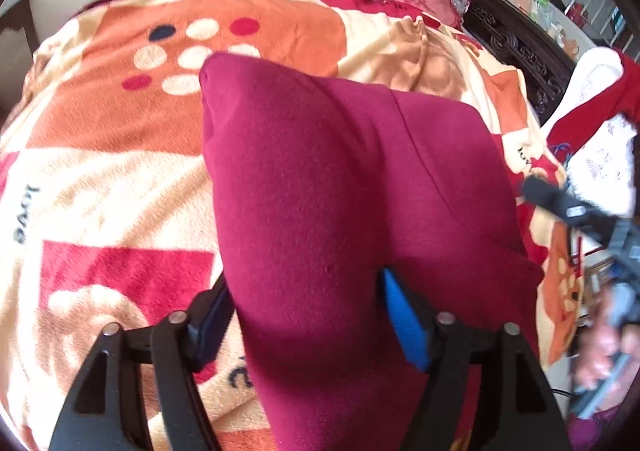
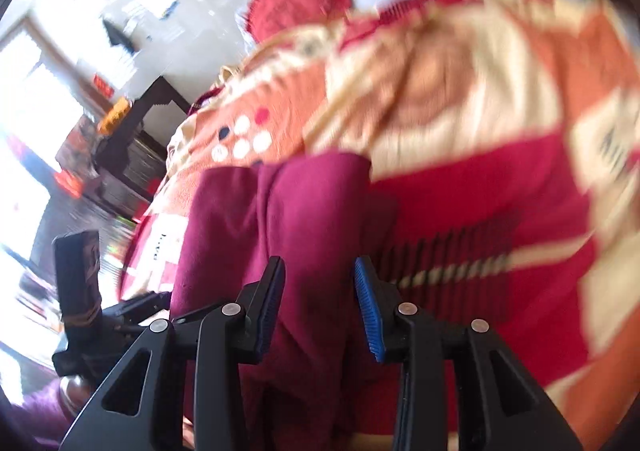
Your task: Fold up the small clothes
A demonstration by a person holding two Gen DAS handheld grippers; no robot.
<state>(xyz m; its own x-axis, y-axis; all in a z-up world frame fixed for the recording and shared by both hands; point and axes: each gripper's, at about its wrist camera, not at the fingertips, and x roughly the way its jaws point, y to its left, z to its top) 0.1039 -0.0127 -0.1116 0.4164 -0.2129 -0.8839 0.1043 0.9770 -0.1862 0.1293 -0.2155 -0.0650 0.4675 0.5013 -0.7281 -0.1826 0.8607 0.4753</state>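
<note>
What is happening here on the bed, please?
A person with two handheld grippers is folding a dark red garment on a bed covered by an orange patterned blanket. The left gripper has cloth between its fingers. The right gripper also has cloth between its fingers, but its view is blurred. The fold is not finished.

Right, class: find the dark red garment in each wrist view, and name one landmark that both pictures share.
Left wrist view: the dark red garment fills the centre, running down between the left gripper fingers.
Right wrist view: the garment sits centre-left, between the right gripper fingers.
Shared landmark: the cluster of dots on the orange blanket, just beyond the garment.
</note>
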